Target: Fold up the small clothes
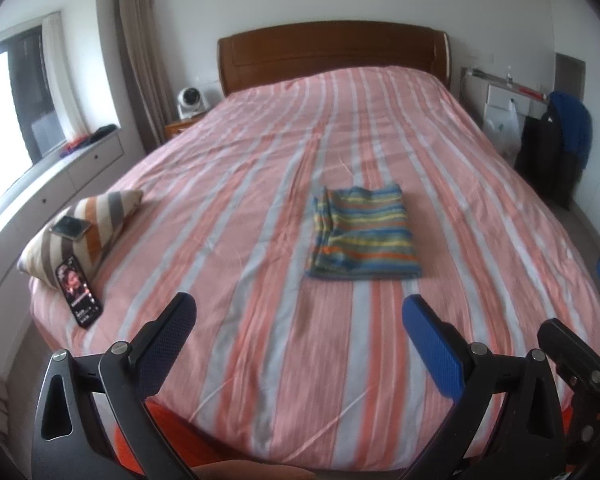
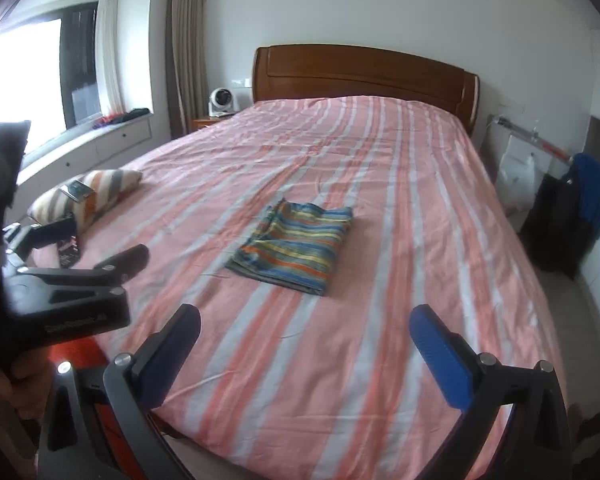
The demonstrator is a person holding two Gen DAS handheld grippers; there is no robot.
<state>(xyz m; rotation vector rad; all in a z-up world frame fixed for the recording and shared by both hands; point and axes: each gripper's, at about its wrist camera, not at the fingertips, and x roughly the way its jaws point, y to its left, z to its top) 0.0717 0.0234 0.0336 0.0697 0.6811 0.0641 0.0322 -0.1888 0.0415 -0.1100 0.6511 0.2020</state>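
Striped cloth (image 1: 363, 236) folded square, flat | left tongs (image 1: 299, 344), right tongs (image 2: 305, 354) spread

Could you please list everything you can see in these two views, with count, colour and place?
Folded garment: one, multicoloured stripes, mid-bed.
Bedspread: one, pink and white stripes.
Cushion: one, brown-striped, bed's left edge.
Phones: two, one on the cushion, one leaning against it.
Headboard: one, brown wood.
Fan: one, white, on the nightstand.
Blue garment: one, hanging at right.
Left gripper: open, empty.
Right gripper: open, empty.
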